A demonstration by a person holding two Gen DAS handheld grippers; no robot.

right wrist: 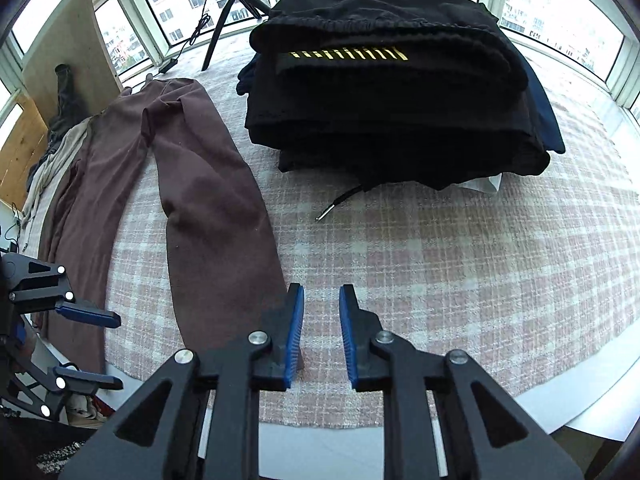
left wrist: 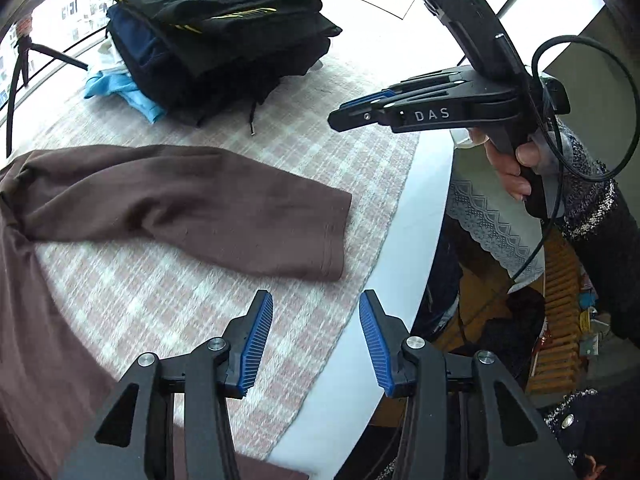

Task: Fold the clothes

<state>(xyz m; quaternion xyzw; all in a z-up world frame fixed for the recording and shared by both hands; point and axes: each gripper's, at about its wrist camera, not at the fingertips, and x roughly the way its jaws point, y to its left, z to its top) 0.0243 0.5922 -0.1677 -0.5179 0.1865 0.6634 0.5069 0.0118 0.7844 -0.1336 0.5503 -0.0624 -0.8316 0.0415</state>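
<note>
Right gripper (left wrist: 340,118), marked "DAS", and left gripper (left wrist: 316,344) both gape empty above the brown garment (left wrist: 180,204).

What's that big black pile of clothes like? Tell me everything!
The black pile is a stack of folded dark clothes on the checked cloth, near the windows. The top piece is black with a yellow striped mark and a gathered waistband. A navy layer peeks out lower down. A drawstring with a metal tip trails onto the cloth. Something light blue pokes out beside it. Neither gripper touches it.
</note>
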